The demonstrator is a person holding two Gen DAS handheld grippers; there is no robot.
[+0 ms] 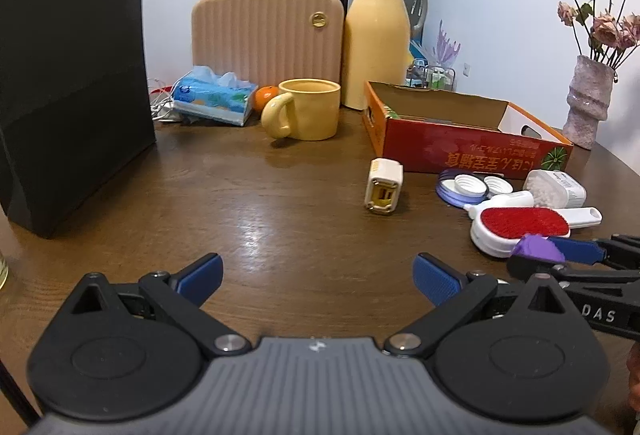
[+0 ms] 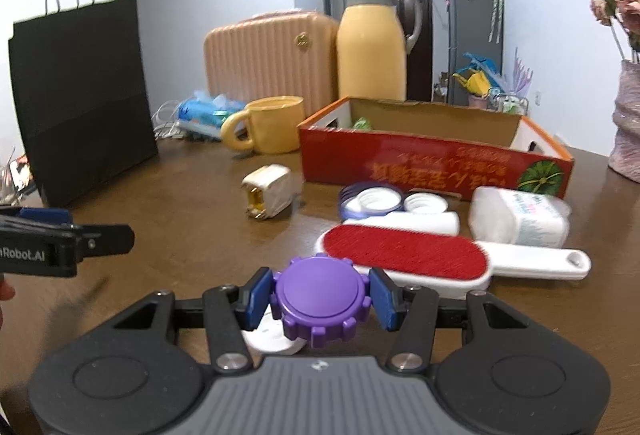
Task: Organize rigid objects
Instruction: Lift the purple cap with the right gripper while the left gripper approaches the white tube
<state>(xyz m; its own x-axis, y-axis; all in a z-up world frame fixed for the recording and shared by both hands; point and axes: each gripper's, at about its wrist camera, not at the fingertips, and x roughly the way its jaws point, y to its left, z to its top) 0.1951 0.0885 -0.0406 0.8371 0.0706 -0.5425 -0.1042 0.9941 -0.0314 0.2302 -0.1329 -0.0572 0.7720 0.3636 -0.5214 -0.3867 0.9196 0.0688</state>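
Observation:
My right gripper (image 2: 319, 298) is shut on a purple gear-shaped lid (image 2: 320, 299), low over the table; a white round piece (image 2: 272, 337) lies under it. The lid also shows in the left wrist view (image 1: 538, 249). My left gripper (image 1: 318, 275) is open and empty above bare wood. Ahead lie a cream charger plug (image 1: 383, 187), a red-faced white lint brush (image 2: 404, 253), white caps (image 2: 378, 200), a white tube (image 2: 404, 223) and a clear plastic jar on its side (image 2: 520, 217). An open red cardboard box (image 2: 420, 159) stands behind them.
A black paper bag (image 1: 72, 75) stands at the left. At the back are a yellow mug (image 1: 306, 109), a tissue pack (image 1: 214, 99), an orange (image 1: 266, 96), a pink ribbed case (image 1: 266, 35) and a yellow jug (image 1: 378, 35). A vase of dried roses (image 1: 588, 99) is at the right.

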